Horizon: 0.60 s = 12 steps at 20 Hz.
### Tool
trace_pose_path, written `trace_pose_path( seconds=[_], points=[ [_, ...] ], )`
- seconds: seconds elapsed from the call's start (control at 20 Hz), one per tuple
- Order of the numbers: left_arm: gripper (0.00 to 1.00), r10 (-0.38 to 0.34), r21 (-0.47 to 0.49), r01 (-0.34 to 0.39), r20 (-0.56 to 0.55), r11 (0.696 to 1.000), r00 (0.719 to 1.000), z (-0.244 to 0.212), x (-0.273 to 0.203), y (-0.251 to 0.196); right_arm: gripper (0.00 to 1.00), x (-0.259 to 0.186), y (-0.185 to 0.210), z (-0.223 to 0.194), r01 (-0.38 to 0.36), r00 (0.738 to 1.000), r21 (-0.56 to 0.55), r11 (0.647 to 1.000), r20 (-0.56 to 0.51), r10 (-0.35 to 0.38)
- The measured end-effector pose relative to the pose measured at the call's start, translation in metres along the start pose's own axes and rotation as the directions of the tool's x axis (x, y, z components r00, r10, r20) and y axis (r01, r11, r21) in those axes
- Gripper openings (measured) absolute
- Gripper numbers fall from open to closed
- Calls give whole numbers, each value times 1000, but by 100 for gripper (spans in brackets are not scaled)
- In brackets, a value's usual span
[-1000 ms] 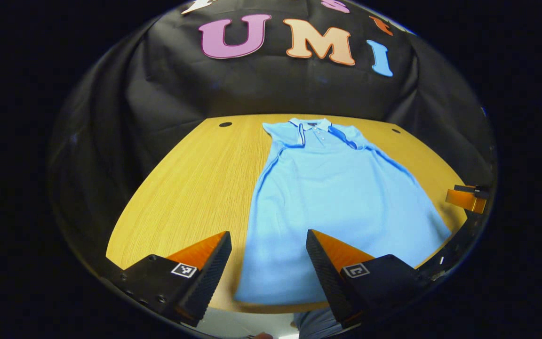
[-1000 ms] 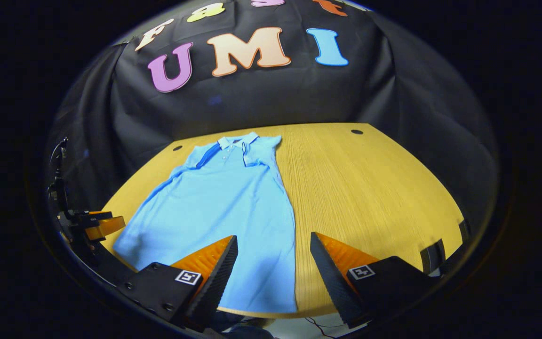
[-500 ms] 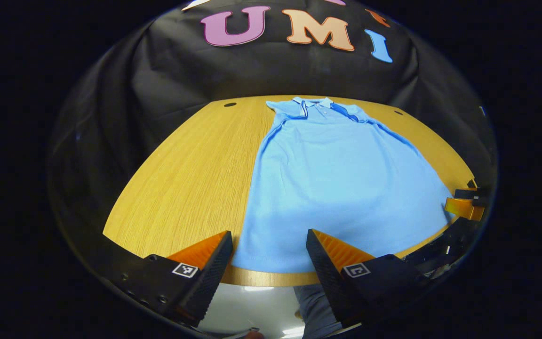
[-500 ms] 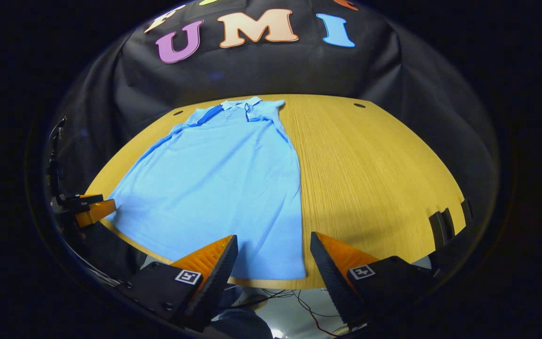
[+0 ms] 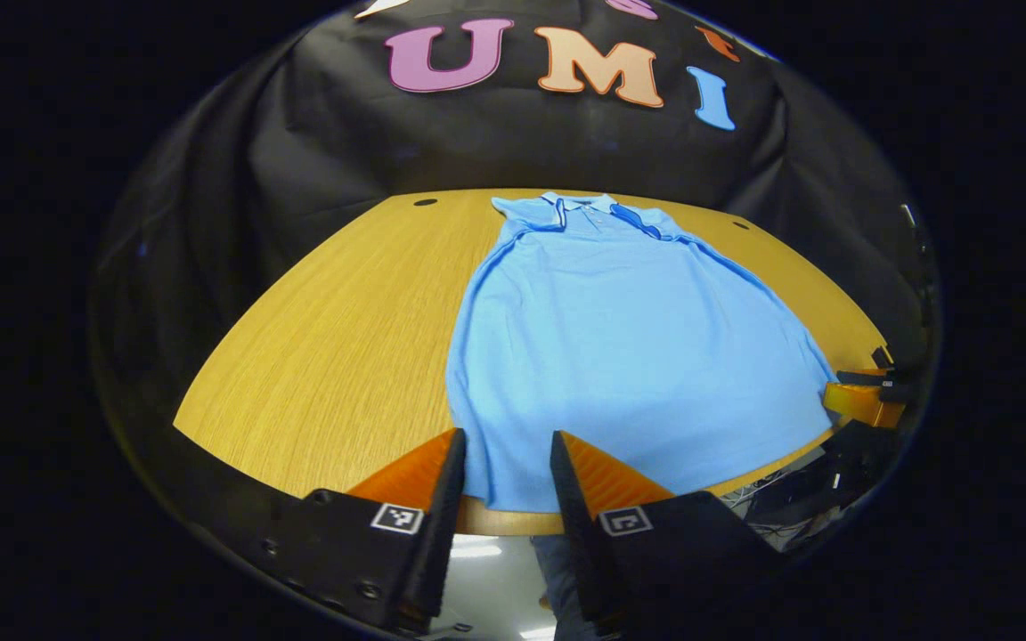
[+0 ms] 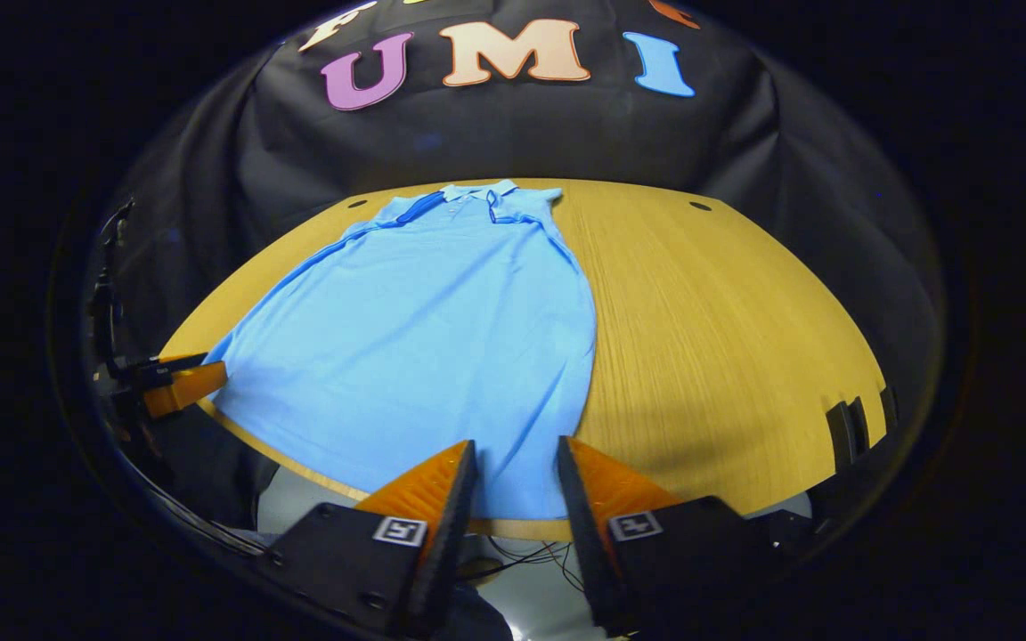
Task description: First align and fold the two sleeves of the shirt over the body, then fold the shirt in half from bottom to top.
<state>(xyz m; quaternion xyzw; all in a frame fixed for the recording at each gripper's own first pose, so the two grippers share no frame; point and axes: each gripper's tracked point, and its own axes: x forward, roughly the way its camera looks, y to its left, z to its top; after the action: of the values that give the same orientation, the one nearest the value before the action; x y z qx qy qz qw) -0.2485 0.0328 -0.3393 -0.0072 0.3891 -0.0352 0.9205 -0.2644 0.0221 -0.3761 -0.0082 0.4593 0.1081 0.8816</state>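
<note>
On the wooden desk [image 5: 335, 338] lies one light-blue polo shirt [image 5: 620, 347], flat, its collar toward the far edge and its hem along the near edge; both sleeves are folded in over the body. No brand or writing can be read on the shirt. Each claw carries small square black-and-white marker tags on its finger mounts, two per claw; they bear patterns, not words.

The left claw [image 5: 507, 458] hovers at the near edge of the desk by the shirt's near left hem corner, its fingers set close together with a narrow gap; the hem shows between them, but whether they press the cloth cannot be told. In the right gripper view, the right claw [image 6: 517, 467] sits likewise at the near edge by the shirt's near right hem corner, fingers narrowly apart, contact with the cloth unclear.

Two dark round holes [image 5: 425, 202] mark the desk's far corners
</note>
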Motion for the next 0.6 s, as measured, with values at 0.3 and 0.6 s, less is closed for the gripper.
trace_pose_path(
  seconds=[0.3, 0.6],
  points=[
    [2, 12, -42, -15, -72, 999, 997, -2, 3, -12, 3, 0, 5, 0, -20, 998, 102, 995, -55, 26],
    [0, -36, -129, 20, -118, 991, 992, 13, 3, -11, 3, -2, 10, 36, -47, 999, 144, 988, 5, 47]
  ],
)
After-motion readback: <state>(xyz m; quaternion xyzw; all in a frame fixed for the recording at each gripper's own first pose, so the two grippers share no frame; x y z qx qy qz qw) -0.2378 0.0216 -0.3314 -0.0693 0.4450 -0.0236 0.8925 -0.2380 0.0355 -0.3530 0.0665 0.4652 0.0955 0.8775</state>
